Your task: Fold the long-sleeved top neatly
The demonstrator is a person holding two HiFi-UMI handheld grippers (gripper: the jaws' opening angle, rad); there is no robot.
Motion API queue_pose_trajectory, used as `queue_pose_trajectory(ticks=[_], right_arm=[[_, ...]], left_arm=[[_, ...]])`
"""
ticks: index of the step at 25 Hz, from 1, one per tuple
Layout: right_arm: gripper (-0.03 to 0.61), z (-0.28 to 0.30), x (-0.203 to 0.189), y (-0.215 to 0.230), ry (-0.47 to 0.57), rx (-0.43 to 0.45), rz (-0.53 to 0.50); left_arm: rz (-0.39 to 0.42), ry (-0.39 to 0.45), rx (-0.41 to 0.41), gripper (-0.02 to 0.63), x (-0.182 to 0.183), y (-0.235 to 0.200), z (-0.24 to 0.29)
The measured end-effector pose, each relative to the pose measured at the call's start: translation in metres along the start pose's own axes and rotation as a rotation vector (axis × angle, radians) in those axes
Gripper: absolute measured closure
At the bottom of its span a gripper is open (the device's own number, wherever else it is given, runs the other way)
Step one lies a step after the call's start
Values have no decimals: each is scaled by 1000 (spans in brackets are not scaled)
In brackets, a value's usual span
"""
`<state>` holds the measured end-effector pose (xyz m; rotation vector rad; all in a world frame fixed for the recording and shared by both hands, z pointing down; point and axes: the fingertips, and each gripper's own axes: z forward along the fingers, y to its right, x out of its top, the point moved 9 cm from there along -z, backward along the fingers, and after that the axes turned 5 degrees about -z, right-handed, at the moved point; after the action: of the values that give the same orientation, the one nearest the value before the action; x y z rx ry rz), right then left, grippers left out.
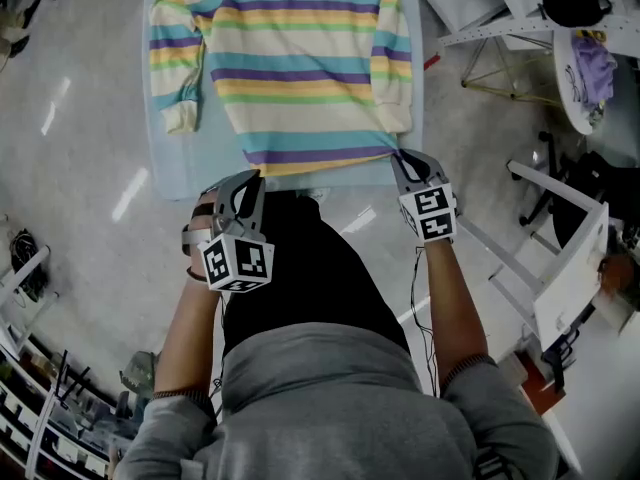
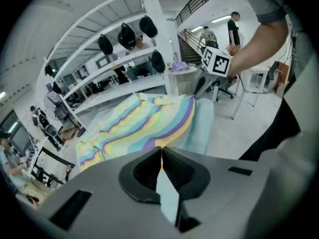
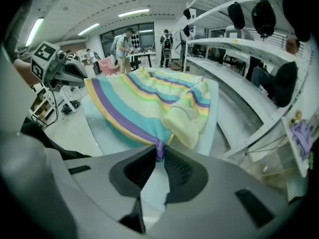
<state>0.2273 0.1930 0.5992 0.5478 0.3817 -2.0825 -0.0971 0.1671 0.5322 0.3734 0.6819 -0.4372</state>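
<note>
Long-sleeved top (image 1: pixel 300 58) | near hem corners clamped in closed jaws (left gripper (image 1: pixel 254 176), right gripper (image 1: pixel 399 156)) | floor (image 1: pixel 90 168) open beside table (image 1: pixel 172 160)

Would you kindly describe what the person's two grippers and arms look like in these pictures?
Each is a grey two-jaw tool: the left gripper and the right gripper have dark ribbed pads and carry a white cube printed with black square markers. A thin dark cable runs along the right forearm. The person wears grey sleeves pushed up toward the elbows.
</note>
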Motion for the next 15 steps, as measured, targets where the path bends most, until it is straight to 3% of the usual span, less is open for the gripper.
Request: queue_pose_trajectory(ticks=[1, 3, 6, 8, 11, 15], right_arm=[[506, 4, -3, -3, -21, 6, -13], [401, 8, 0, -13, -41, 23, -46], [334, 7, 11, -34, -24, 37, -121], [327, 8, 17, -48, -20, 48, -160], [327, 10, 25, -57, -9, 62, -164], [330, 10, 29, -46, 4, 48, -130]], left_arm=[[15, -26, -16, 589, -6, 7, 6], [19, -58, -30, 589, -15, 14, 13], [-30, -68, -42, 588, -22, 15, 19], [-69, -54, -60, 583, -24, 14, 20], [-146, -37, -94, 447, -28, 6, 17], [-281, -25, -5, 423, -45, -26, 11]])
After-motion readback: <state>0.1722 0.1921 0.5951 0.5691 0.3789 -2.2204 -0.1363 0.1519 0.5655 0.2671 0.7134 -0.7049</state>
